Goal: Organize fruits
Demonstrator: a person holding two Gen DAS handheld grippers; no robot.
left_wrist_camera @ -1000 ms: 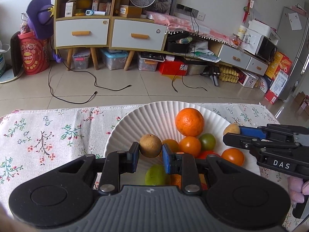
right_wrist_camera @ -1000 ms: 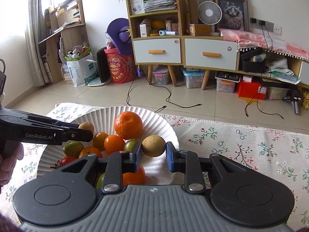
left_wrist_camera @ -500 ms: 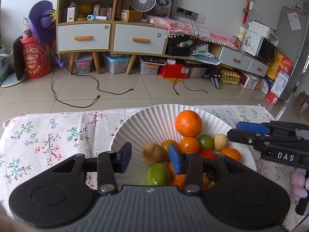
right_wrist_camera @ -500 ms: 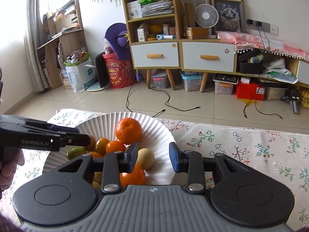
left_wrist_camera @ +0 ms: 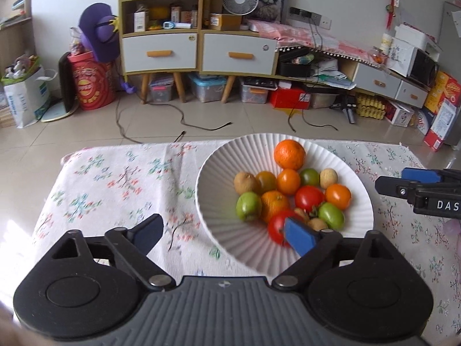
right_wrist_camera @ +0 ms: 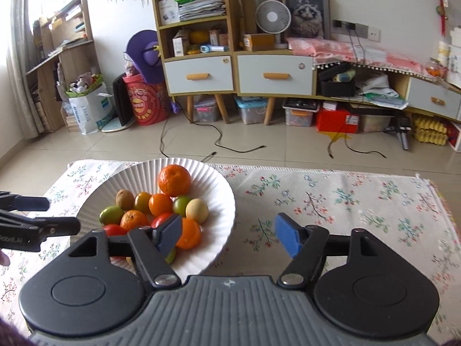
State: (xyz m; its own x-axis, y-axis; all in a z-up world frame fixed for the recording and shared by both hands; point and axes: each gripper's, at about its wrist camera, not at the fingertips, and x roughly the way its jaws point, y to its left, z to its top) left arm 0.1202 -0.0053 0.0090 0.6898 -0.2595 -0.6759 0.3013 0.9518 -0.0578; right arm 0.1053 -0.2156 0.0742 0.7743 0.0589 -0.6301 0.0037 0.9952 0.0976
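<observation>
Filling the white ribbed plate (left_wrist_camera: 357, 178) are oranges (left_wrist_camera: 289, 154), tomatoes (left_wrist_camera: 309, 198) and kiwis (left_wrist_camera: 245, 183).

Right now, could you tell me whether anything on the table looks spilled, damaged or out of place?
Nothing stands out: all the fruit sits inside the white plate, none on the floral tablecloth, which lies flat and unstained.
</observation>
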